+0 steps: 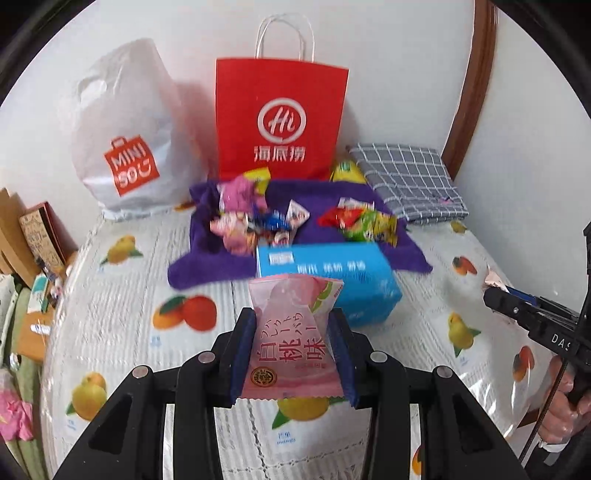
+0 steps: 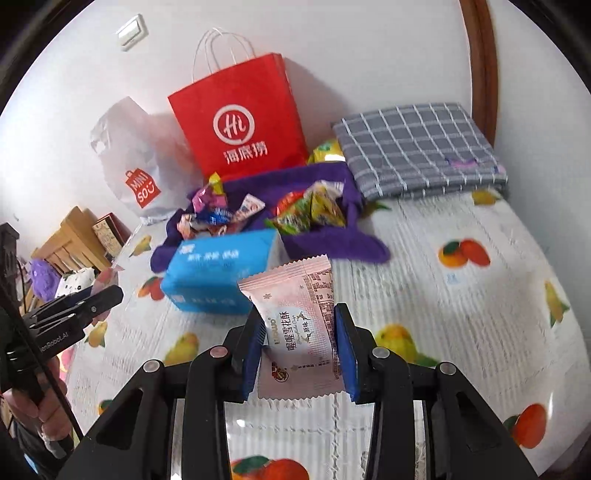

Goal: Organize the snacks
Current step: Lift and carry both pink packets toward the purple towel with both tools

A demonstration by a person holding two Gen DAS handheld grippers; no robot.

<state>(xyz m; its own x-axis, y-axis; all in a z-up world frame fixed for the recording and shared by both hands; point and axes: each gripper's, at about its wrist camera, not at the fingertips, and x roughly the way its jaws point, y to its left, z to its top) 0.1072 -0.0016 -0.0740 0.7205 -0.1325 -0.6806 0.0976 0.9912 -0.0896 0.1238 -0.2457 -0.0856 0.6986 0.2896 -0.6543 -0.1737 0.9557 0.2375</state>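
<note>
The left tool [image 1: 291, 354] is clamped on a pink peach-flavour snack packet [image 1: 290, 347], its pads pressing the packet's two sides, and the right tool [image 2: 301, 354] grips a pale pink snowflake-crisp packet [image 2: 301, 325] the same way; both packets hang clear above the surface [image 1: 122, 325] with its fruit-print cover. This looks like the carrying step, with two snacks picked up and not yet sorted. Next, each packet probably has to travel toward the purple towel [image 1: 207, 266] near the far edge, where two heaps lie apart: mixed sweets [image 1: 251, 221] on one side and green and red packets [image 1: 365, 221] on the other, behind a blue tissue pack [image 1: 332, 280]. Choosing the right heap is the judgement needed. Only the right wrist view shows the wall switch [image 2: 131, 33]; the left wrist view alone shows the brown boxes [image 1: 33, 236] at the surface's left edge.
</note>
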